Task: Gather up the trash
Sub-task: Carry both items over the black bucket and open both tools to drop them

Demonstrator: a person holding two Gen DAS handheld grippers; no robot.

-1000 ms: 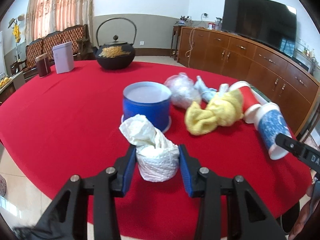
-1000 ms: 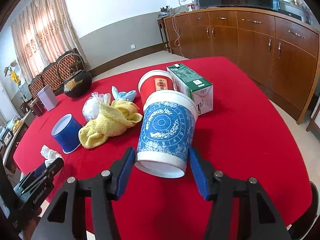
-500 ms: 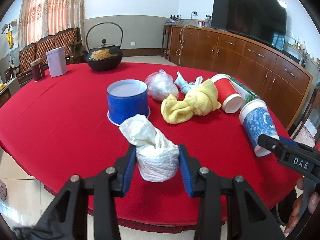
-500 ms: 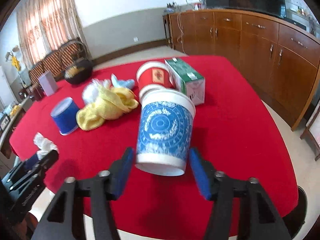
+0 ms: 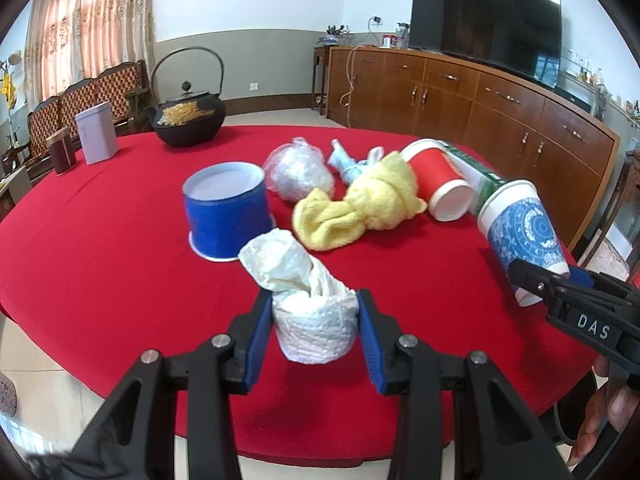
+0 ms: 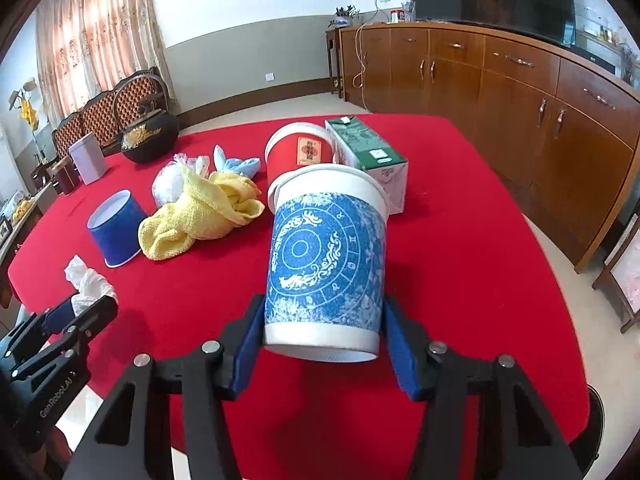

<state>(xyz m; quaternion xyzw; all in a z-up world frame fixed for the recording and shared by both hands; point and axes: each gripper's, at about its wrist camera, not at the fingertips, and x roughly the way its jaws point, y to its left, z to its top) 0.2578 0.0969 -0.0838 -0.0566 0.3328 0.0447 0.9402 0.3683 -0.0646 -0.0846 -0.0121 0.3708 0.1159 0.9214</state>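
My left claw (image 5: 316, 334) grips the tissue wad (image 5: 308, 308) above the red bench (image 5: 100, 240). My right claw (image 6: 324, 336) is closing on the blue cup (image 6: 326, 256), lifted, pads touching.

A red-clothed table (image 5: 100, 240) bears an upturned blue cup (image 5: 226, 210), yellow towel (image 5: 360, 210) and kettle (image 5: 189, 122)

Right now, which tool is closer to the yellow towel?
Left, I think. The left tool, holding a tissue wad, sits nearer the yellow towel; the right tool is farther off.
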